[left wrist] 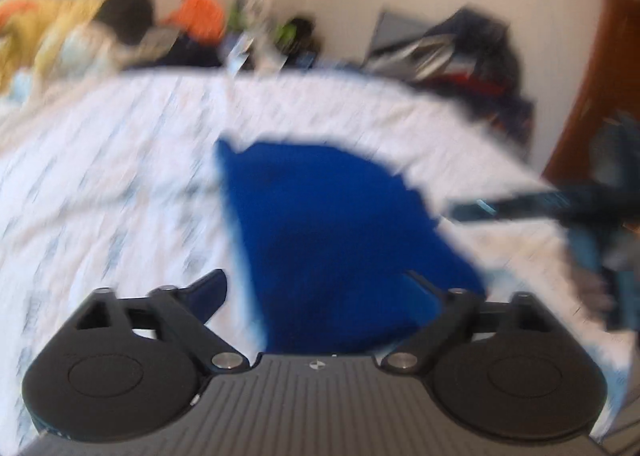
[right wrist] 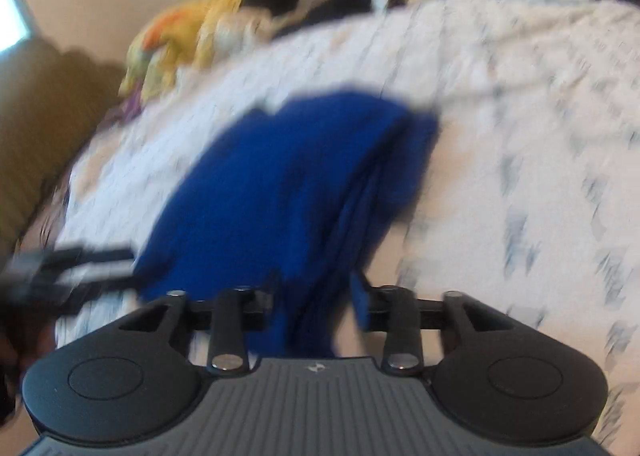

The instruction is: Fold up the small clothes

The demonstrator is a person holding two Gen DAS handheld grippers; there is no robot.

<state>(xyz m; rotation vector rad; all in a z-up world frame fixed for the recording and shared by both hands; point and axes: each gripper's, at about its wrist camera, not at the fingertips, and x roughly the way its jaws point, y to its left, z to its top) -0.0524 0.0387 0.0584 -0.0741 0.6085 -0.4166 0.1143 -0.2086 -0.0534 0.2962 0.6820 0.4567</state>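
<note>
A blue garment lies on the white patterned bedsheet; both views are motion-blurred. My left gripper is open, its fingers wide apart over the garment's near edge, empty. In the right wrist view the garment lies partly folded, with a bunched fold running toward me. My right gripper has its fingers apart around that fold; whether they pinch it is unclear. The right gripper shows at the right edge of the left wrist view. The left gripper shows at the left edge of the right wrist view.
Piles of clothes, yellow and orange and dark, lie along the far side of the bed by the wall. A brown headboard or sofa stands at the left. A wooden door is at the right.
</note>
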